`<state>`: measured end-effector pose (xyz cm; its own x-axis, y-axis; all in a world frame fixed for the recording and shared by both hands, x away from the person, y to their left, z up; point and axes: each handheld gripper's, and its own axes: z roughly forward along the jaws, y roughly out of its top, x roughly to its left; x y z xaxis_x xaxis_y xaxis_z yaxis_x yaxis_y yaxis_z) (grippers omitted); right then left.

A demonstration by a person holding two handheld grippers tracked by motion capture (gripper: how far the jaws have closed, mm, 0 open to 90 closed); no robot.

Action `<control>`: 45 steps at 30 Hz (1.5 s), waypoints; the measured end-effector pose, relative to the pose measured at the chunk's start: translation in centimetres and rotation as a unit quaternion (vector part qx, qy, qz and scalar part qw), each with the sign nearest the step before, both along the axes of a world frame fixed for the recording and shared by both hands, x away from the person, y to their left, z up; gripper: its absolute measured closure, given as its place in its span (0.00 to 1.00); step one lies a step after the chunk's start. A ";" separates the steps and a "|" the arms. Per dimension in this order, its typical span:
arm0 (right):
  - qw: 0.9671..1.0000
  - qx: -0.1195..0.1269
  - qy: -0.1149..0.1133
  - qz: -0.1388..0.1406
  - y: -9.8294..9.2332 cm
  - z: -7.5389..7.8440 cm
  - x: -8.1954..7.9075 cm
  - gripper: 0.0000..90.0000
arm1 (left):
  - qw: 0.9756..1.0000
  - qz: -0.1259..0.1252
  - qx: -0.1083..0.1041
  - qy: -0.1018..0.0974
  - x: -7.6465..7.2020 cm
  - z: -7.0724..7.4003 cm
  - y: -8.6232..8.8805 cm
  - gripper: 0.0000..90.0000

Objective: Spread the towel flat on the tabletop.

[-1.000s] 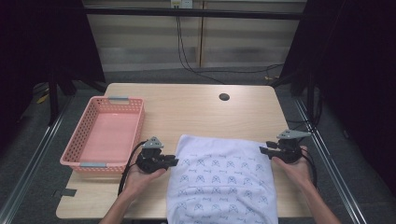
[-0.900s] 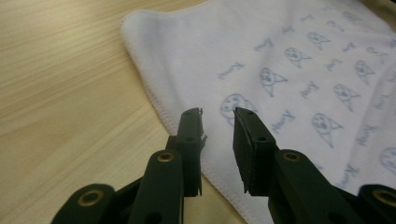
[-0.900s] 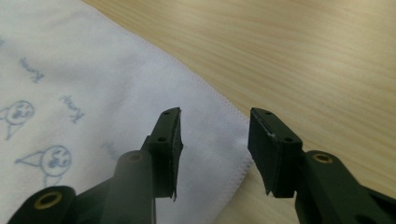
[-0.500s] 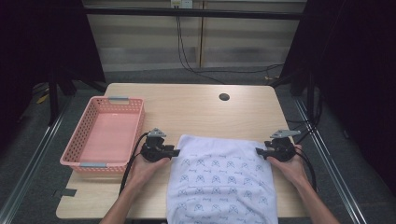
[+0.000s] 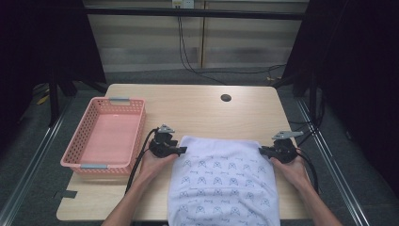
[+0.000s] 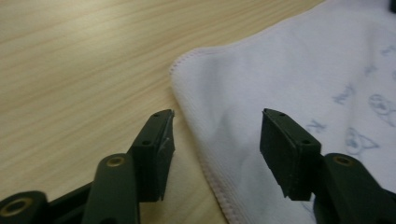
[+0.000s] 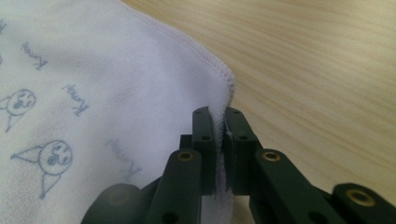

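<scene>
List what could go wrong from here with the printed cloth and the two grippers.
1. The left gripper has just been opening and its jaws straddle the printed cloth's hem without pressing; lifting now would probably raise one corner only and skew the cloth.
2. The right gripper has just closed on a thin bit of the cloth's edge; a hard pull might slip it free.
3. The cloth overhangs the table's near edge, so it could slide off.

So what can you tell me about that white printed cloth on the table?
The white cloth with small grey cartoon faces and lettering looks soft, with a stitched pinkish hem. It lies flat on the pale wooden table, its near end hanging over the edge. The right gripper pinches one far corner; the left gripper stands open over the other.
</scene>
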<state>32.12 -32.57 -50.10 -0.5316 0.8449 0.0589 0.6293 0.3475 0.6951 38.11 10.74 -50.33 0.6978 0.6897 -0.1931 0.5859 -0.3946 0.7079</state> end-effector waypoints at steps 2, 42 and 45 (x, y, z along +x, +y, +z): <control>1.000 0.001 0.000 0.001 0.0 0.0 0.0 0.94 | 1.000 -0.006 -0.001 0.005 0.2 0.1 0.0 0.51; 0.975 0.151 -0.162 0.003 -1.6 14.9 5.2 0.94 | 0.983 -0.022 -0.111 -0.147 3.5 14.5 2.1 0.97; 0.975 0.149 -0.164 0.000 -1.4 16.0 6.6 0.94 | 0.982 -0.011 -0.111 -0.153 4.4 15.6 2.5 0.97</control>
